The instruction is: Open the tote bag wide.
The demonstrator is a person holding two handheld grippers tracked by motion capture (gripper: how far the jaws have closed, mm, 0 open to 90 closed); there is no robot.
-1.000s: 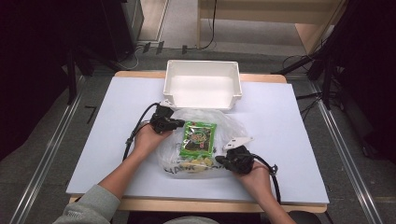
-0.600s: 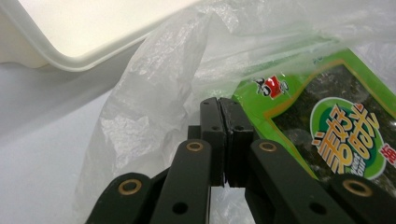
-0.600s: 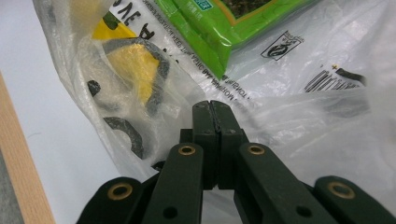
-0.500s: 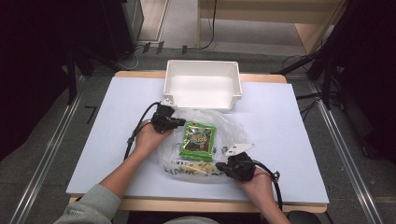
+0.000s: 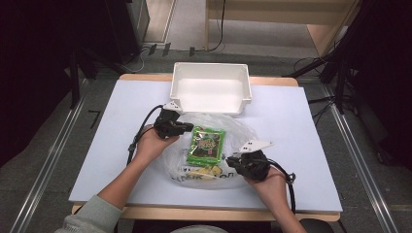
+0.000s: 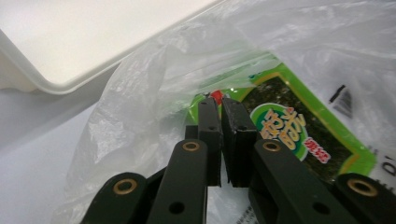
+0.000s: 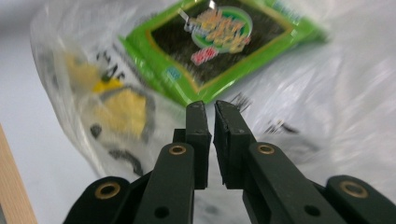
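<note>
Where the thin, clear, crinkled plastic bag [image 5: 214,148] lies spread on the pale lilac table top [image 5: 97,145], just in front of the white rectangular plastic tub [image 5: 210,88], a flat green seaweed snack packet [image 5: 207,144] with a dark panel and a round yellow-lettered emblem shows through the film. Nearer the person, black printed letters and a yellow patch [image 5: 206,171] sit on the bag.

The left gripper [image 5: 187,127] is at the bag's left edge; in the left gripper view its jaws [image 6: 224,140] stand almost together, a narrow slit between the pads, having just been easing apart. Film lies right at the tips, but whether any is pinched between them cannot be told. The right gripper [image 5: 232,159] is at the bag's right near edge; in the right gripper view its jaws [image 7: 211,140] are likewise parted by a thin gap, just been opening, with film behind them and nothing clearly caught.

The bag's outline is hard to follow against the table. The right gripper view is blurred, so the printing and the yellow patch [image 7: 119,109] cannot be read. The tub's rim [image 6: 56,84] is cut off in the left gripper view.
</note>
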